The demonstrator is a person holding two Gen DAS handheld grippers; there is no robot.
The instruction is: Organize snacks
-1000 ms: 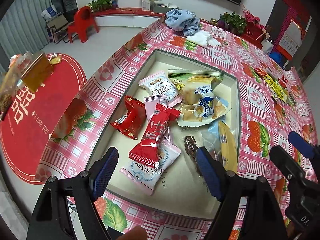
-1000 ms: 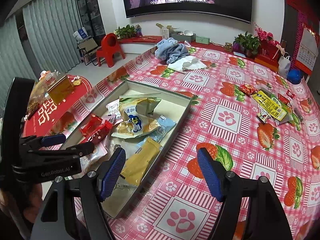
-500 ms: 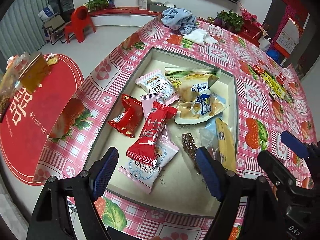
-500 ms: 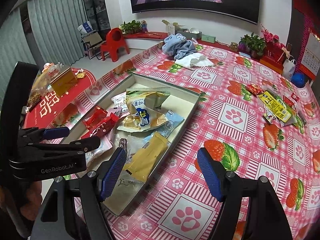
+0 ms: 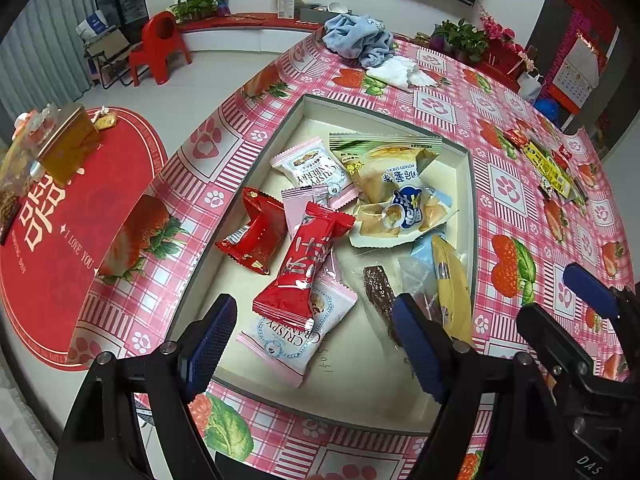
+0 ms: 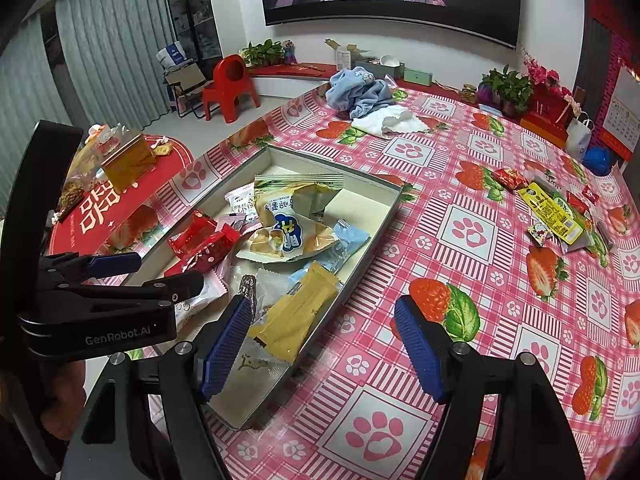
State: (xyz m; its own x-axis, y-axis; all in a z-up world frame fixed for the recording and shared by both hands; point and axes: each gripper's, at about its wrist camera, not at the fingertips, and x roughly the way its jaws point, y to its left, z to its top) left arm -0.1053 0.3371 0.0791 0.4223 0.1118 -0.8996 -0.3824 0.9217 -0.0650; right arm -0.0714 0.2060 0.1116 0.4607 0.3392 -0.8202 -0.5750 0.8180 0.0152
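A shallow cream tray [image 5: 256, 160] [image 6: 386, 216] on the table holds several snack packets: a long red bar [image 5: 304, 268], a folded red packet [image 5: 256, 236], pink-white Crispy packets [image 5: 312, 166], a potato-stick bag [image 5: 400, 196] [image 6: 288, 216] and a yellow packet [image 5: 452, 284] [image 6: 296, 312]. My left gripper [image 5: 316, 344] is open and empty above the tray's near end; it also shows in the right wrist view [image 6: 160, 272]. My right gripper [image 6: 326, 354] is open and empty over the tray's right rim. More loose snacks [image 6: 552, 212] [image 5: 548, 164] lie on the table at the far right.
The table has a pink strawberry-and-paw cloth [image 6: 472, 236]. A blue cloth [image 6: 358, 92] and white cloth [image 6: 394, 120] lie at its far end. Plants [image 6: 508, 88] stand at the back right. A red chair [image 6: 230, 84] and red rug [image 5: 44, 232] are on the floor left.
Both grippers have drawn back and risen slightly, so the tray and table show a little farther away. Both stay open. The snacks have not moved.
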